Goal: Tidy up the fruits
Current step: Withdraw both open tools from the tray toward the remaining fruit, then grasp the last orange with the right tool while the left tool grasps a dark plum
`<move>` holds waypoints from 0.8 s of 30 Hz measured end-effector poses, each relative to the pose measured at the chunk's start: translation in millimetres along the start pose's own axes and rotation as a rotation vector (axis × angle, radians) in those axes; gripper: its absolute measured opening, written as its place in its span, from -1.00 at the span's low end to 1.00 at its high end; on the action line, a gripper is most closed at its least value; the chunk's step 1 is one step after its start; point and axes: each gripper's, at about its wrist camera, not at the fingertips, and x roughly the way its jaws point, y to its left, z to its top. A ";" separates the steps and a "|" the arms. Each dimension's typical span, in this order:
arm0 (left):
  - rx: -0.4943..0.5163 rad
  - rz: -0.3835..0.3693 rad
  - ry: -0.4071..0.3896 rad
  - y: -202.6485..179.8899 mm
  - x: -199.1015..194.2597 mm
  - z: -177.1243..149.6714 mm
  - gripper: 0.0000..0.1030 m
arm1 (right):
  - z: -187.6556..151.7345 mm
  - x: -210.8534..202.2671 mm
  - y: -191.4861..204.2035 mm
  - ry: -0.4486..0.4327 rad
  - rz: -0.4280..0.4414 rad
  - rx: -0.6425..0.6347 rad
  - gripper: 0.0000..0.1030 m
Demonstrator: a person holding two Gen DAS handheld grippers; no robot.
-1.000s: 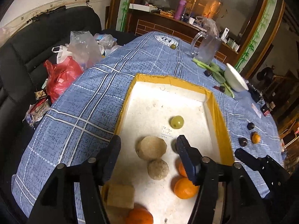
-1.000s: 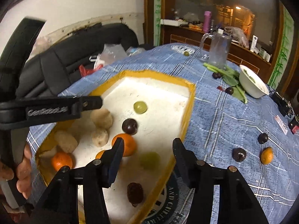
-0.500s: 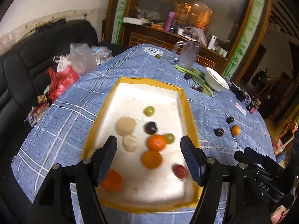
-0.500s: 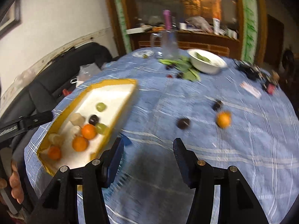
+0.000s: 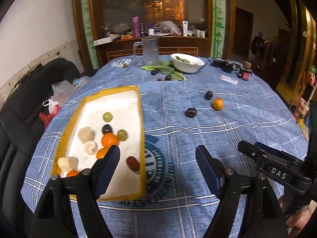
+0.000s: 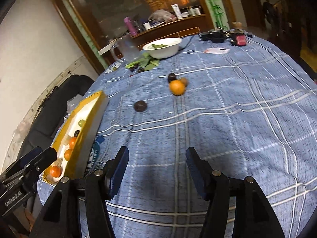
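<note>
Most fruit sits in the yellow tray (image 5: 141, 119); an orange (image 6: 177, 87) and dark plums (image 6: 140, 106) remain on the worktop (image 6: 227, 119). Both jaws gape wide, empty.

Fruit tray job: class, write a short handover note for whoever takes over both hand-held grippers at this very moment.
Left hand-held gripper: open, empty, near the tray's right wall.
Right hand-held gripper: open, empty, above bare tablecloth.
Done: yellow-rimmed tray holds oranges, green and dark fruits, and pale chunks.
Left: loose orange, dark fruit and another dark fruit on the cloth; more dark fruits by the white bowl. Likely next: the right gripper takes the nearest dark fruit.
</note>
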 end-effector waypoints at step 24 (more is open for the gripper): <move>-0.019 -0.025 0.079 -3.9 20.8 -7.2 0.52 | -9.9 5.9 -11.8 0.029 0.018 0.016 0.28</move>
